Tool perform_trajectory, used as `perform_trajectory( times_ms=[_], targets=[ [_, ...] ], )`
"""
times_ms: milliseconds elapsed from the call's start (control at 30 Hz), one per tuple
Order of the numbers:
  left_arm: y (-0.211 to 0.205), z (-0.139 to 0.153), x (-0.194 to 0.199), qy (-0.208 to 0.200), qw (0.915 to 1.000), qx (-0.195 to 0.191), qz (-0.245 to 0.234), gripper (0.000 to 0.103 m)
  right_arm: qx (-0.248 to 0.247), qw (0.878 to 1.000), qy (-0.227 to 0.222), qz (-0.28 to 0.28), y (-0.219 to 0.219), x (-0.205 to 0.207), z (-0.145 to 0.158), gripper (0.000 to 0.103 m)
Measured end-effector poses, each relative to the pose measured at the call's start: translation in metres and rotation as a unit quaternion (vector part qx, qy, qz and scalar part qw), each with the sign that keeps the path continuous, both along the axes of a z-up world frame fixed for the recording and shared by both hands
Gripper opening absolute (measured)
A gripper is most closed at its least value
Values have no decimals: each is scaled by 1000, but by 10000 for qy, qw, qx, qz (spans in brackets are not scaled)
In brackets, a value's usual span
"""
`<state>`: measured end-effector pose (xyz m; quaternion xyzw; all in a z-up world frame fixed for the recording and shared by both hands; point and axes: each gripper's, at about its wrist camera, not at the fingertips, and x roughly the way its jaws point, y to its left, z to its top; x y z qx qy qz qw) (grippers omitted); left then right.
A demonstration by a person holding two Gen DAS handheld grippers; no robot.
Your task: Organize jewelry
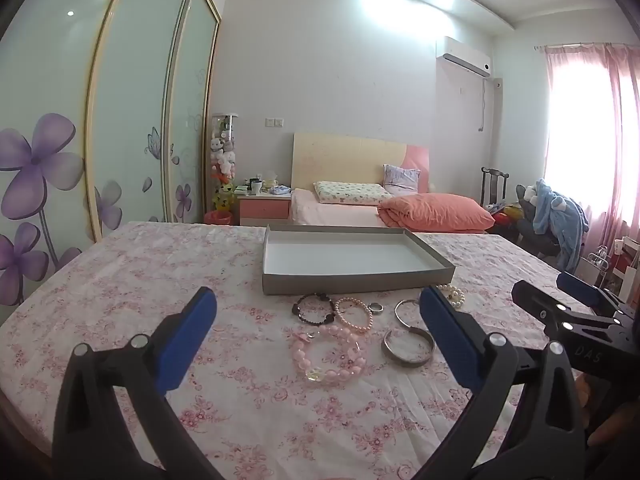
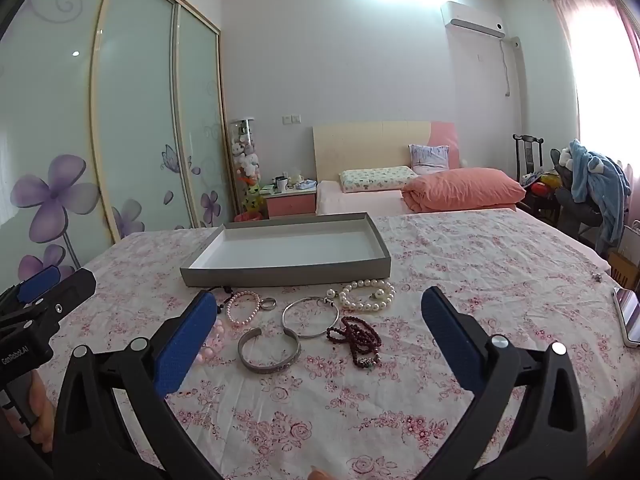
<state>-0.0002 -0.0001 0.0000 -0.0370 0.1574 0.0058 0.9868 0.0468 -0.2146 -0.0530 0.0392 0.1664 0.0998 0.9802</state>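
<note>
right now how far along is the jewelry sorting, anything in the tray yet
Nothing looks done: the grey tray holds no jewelry. Nothing is in hand either; the left gripper and right gripper both hang open above the cloth. All pieces are left beside the tray, including the white pearl bracelet, silver cuff, dark red beads and pink bead bracelet.

A table covered in a pink floral cloth [image 2: 460, 264] holds a shallow grey tray [image 2: 280, 270]. Just in front of it lie a pearl bracelet [image 2: 366, 294], dark red beads [image 2: 358, 338], two silver bangles [image 2: 269, 350], a ring [image 2: 269, 303], and pink bead bracelets [image 1: 330, 354]. A phone [image 2: 629, 316] rests at the right edge.
</note>
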Motion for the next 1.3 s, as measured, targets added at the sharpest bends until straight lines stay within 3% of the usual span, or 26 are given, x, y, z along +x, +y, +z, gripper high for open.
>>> perform_trajectory(
  times_ms=[1300],
  targets=[
    [0, 0, 0, 51, 10000, -34, 1, 99, -3, 10000, 42, -4, 2, 2, -2, 101]
  ],
)
